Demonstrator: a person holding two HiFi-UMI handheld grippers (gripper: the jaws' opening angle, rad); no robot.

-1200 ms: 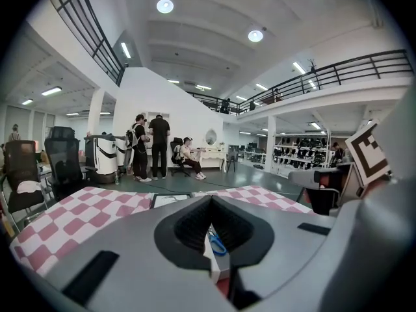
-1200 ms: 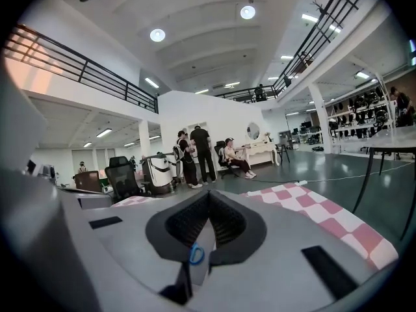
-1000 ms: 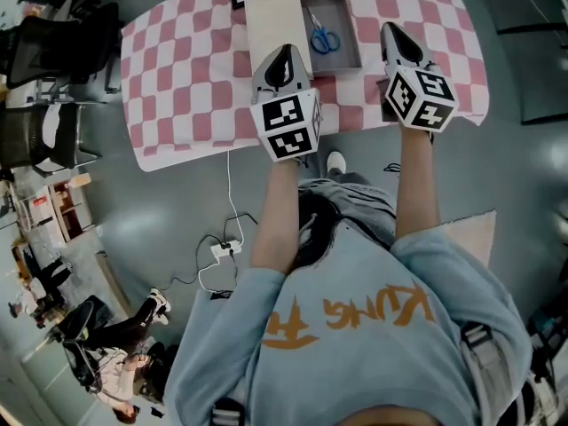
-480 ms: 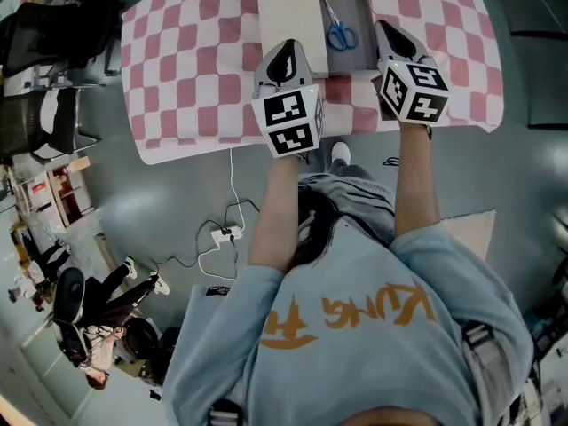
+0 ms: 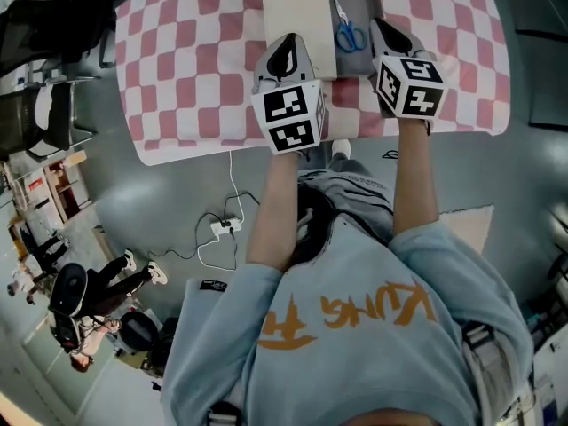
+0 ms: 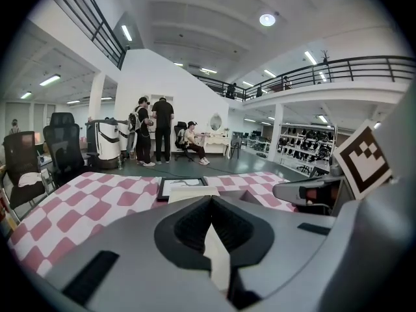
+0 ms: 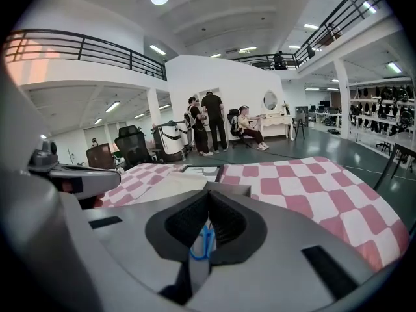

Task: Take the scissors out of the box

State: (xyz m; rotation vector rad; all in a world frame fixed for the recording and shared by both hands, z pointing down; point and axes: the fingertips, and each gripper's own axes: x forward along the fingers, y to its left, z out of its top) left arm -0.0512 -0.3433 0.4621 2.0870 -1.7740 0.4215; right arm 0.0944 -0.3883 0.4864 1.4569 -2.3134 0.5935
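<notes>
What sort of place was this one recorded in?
Probably a big open-plan lab or workshop hall: a railed mezzanine overhead, office chairs, stocked shelving racks at the back, and a checkered table.

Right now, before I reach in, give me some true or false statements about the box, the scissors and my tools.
The scissors lie inside the grey box. True.
The scissors have red handles. False: the handles are blue.
The right tool grips the scissors. False: its jaws are together and empty.
The tablecloth is pink-and-white checked. True.
The left tool is wide open. False: its jaws are together.
</notes>
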